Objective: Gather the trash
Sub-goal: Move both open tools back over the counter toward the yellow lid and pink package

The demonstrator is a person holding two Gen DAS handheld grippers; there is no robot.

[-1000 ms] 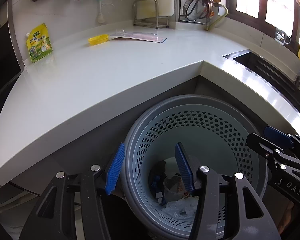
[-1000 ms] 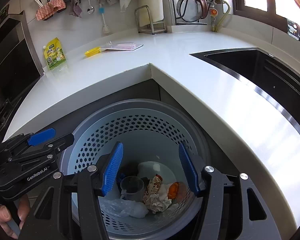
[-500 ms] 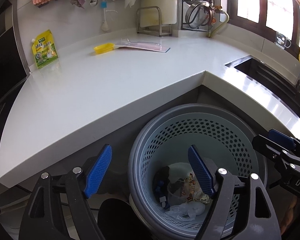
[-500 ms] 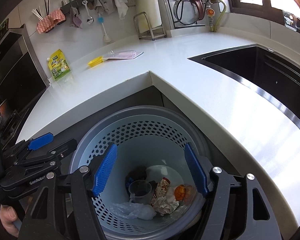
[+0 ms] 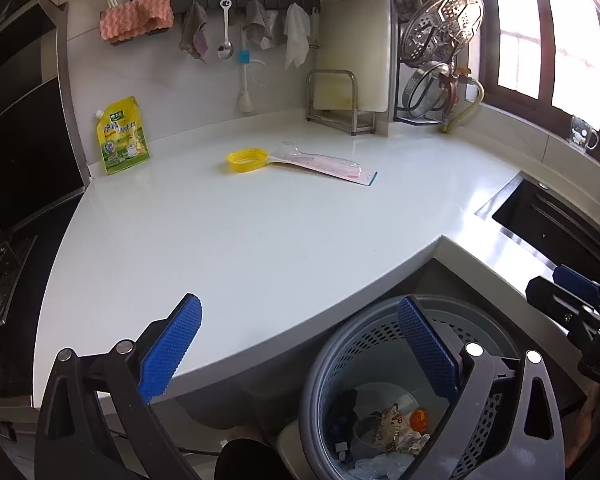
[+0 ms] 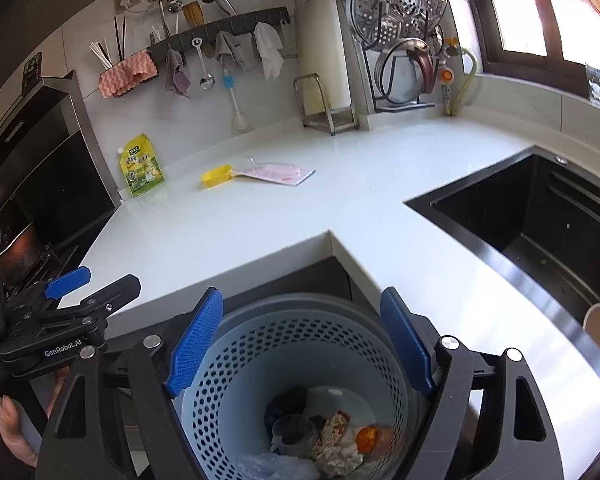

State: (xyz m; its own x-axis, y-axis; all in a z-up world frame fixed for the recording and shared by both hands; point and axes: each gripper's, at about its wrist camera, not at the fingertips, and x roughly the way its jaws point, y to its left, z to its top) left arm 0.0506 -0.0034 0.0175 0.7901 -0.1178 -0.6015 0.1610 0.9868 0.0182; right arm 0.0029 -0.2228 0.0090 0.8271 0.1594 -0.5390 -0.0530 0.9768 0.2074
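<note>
- Left wrist view: the left gripper is spread wide and its jaws are opening, with nothing between the blue pads; one pad sits over the white countertop, the other over the basket rim.
- At 5 o'clock stands the grey perforated trash basket, below the counter's inner corner. At its bottom lie the collected bits: a crumpled printed wrapper, an orange piece, a clear plastic bag and some dark scraps.
- Toward 12 o'clock on the counter lie a yellow lid and, touching it, a flat pink-printed plastic package. A yellow-green refill pouch leans on the wall at 10 o'clock.
- The right gripper's black body shows at 3 o'clock, beside the dark sink.
- Right wrist view: the right gripper is also spread, its jaws opening, empty, hanging above the trash basket at 6 o'clock.
- Inside it, the wrapper, orange piece, a clear cup and the bag are visible.
- The yellow lid and the package lie at 11 o'clock, well apart from the basket; the pouch stands left of them.
- The left gripper shows at 9 o'clock, a hand holding its grip.
</note>
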